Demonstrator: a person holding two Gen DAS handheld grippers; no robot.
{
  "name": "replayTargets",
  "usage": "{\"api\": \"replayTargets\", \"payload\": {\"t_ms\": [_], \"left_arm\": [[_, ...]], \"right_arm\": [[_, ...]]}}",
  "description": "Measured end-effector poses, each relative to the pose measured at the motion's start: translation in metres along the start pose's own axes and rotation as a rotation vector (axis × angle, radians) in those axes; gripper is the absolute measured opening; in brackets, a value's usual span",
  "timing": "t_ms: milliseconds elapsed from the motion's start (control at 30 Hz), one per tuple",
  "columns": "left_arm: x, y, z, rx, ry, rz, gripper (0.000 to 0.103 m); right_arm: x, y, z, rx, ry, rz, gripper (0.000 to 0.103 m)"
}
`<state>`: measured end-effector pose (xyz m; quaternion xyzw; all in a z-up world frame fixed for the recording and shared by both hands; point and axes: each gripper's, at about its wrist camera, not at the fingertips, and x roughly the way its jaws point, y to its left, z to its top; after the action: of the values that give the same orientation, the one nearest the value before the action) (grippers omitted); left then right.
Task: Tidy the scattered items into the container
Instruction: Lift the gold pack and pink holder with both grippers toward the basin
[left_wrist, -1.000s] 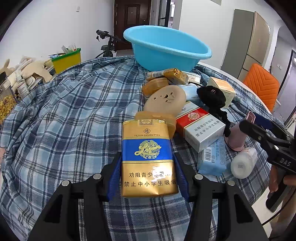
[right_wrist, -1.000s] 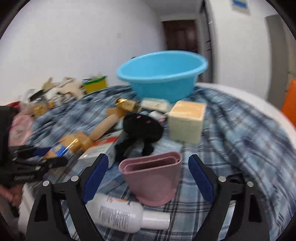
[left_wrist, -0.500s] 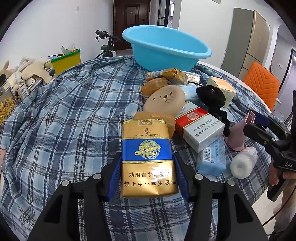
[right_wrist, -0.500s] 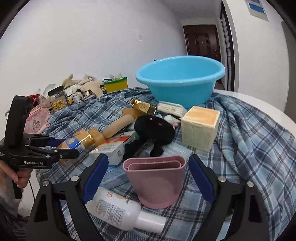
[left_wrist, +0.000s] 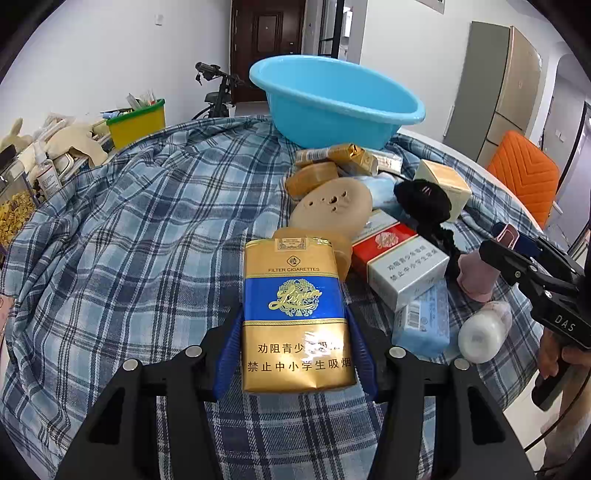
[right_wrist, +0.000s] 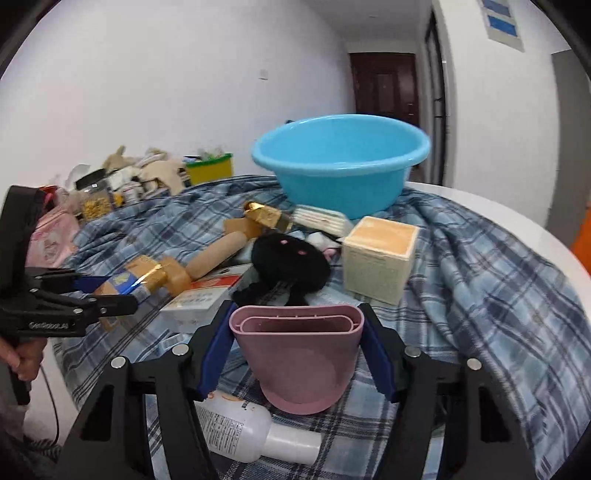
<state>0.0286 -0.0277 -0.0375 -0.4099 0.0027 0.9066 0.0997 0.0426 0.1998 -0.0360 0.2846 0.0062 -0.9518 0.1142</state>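
The left gripper pinches the gold pack by its long sides, the pack's long axis pointing ahead toward the blue basin at the cloth's far edge. The right gripper is closing on the pink cup, pads at its sides, the basin straight ahead of it too

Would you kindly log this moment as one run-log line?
left gripper: shut on gold cigarette pack | right gripper: closing around pink nozzle | blue basin: empty
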Motion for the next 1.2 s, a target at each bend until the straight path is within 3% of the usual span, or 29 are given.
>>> {"api": "replayTargets", "payload": {"t_ms": [267,533,733,1200], "left_arm": [[-0.01,-0.005,0.005,-0.006,-0.042,0.043,0.056],[-0.023,-0.011,0.012,0.006,-0.081,0.041,0.056],[-0.035,-0.016,0.032,0.022,-0.136,0.047,0.056],[-0.133,-0.038,0.118,0.046,-0.479,0.014,0.056]], "right_arm": [[-0.017,0.001,0.003,0.131,-0.033,-0.261,0.064],[-0.021,0.005,0.012,0.102,-0.033,-0.263,0.064],[-0.034,0.009,0.039,0.091,-0.1,-0.233,0.064],[-0.101,0.02,0.124,0.039,-0.356,-0.279,0.063]]}}
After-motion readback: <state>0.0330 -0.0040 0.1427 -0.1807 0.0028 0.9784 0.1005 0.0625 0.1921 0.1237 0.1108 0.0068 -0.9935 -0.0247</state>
